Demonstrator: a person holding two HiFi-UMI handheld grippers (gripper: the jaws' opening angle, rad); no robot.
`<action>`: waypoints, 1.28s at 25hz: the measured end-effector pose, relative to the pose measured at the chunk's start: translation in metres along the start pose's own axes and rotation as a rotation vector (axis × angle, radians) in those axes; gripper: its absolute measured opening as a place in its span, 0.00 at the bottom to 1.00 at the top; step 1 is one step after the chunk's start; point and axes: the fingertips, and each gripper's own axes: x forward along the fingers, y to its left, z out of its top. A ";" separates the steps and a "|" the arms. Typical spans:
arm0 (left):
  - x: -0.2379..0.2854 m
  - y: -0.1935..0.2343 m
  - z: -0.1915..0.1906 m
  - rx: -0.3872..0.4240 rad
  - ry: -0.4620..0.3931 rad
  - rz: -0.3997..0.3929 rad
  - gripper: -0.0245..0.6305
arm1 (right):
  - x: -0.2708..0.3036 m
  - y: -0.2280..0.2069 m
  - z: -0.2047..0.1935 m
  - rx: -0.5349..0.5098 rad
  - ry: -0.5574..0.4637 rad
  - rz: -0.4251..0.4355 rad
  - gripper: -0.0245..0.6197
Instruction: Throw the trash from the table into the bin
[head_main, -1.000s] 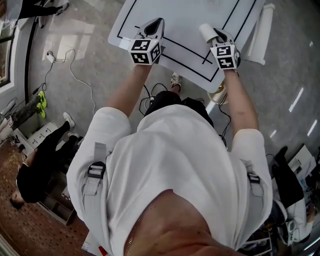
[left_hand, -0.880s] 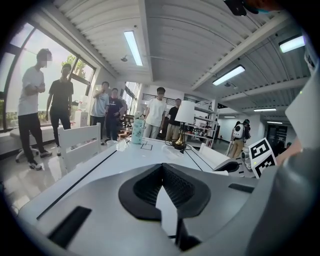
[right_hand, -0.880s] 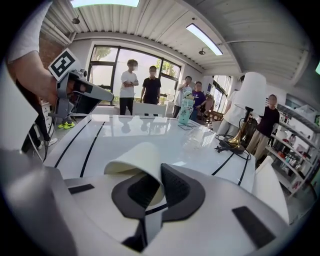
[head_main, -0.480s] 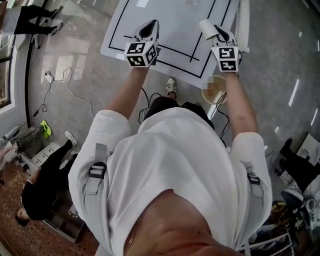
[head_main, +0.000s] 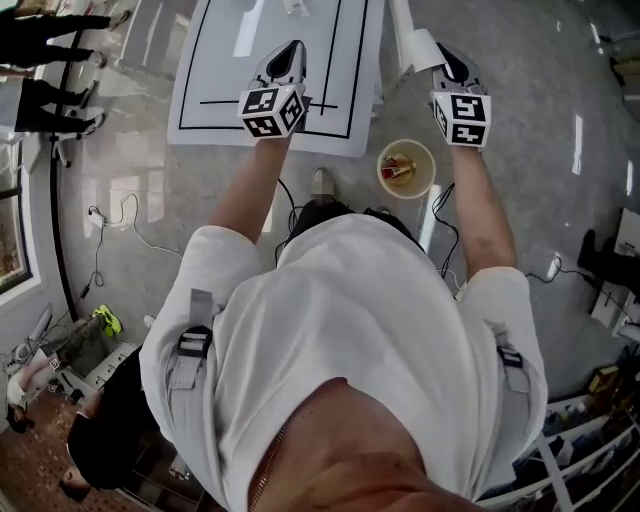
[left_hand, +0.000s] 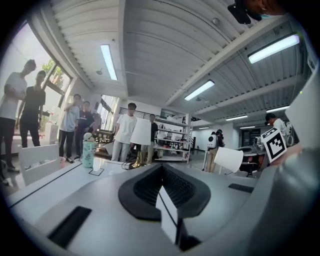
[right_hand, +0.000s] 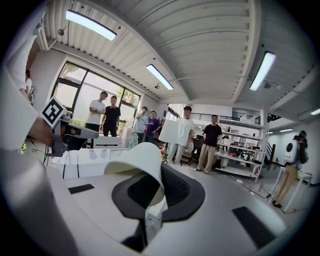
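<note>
My right gripper (head_main: 443, 55) is shut on the wall of a white paper cup (head_main: 419, 49), which fills the middle of the right gripper view (right_hand: 136, 165). It hangs over the floor, just right of the white table (head_main: 225, 95). The round cream bin (head_main: 406, 168) stands on the floor nearer to me and slightly left of it, with red trash inside. My left gripper (head_main: 291, 50) is shut over the table's near part. In the left gripper view its jaws (left_hand: 161, 172) meet, with only a thin white sliver at the seam. From there the cup (left_hand: 228, 160) shows at the right.
Black lines mark the table top. A teal bottle (left_hand: 88, 152) and a white box (left_hand: 39, 164) stand on it. A white post (head_main: 401, 35) rises beside the table. Several people (right_hand: 104, 117) stand around the room, and cables (head_main: 130, 215) lie on the floor at left.
Both grippers have swung to the right and risen. The right one carried the cup off the table's edge to over the floor by the bin. The left one stays over the table.
</note>
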 end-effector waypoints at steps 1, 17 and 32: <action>0.003 -0.016 0.002 0.003 -0.005 -0.018 0.05 | -0.015 -0.011 -0.002 0.006 -0.004 -0.019 0.05; 0.027 -0.240 -0.003 0.061 -0.007 -0.242 0.05 | -0.206 -0.134 -0.068 0.100 0.013 -0.211 0.05; 0.019 -0.291 -0.170 -0.015 0.295 -0.260 0.05 | -0.232 -0.106 -0.233 0.251 0.296 -0.150 0.05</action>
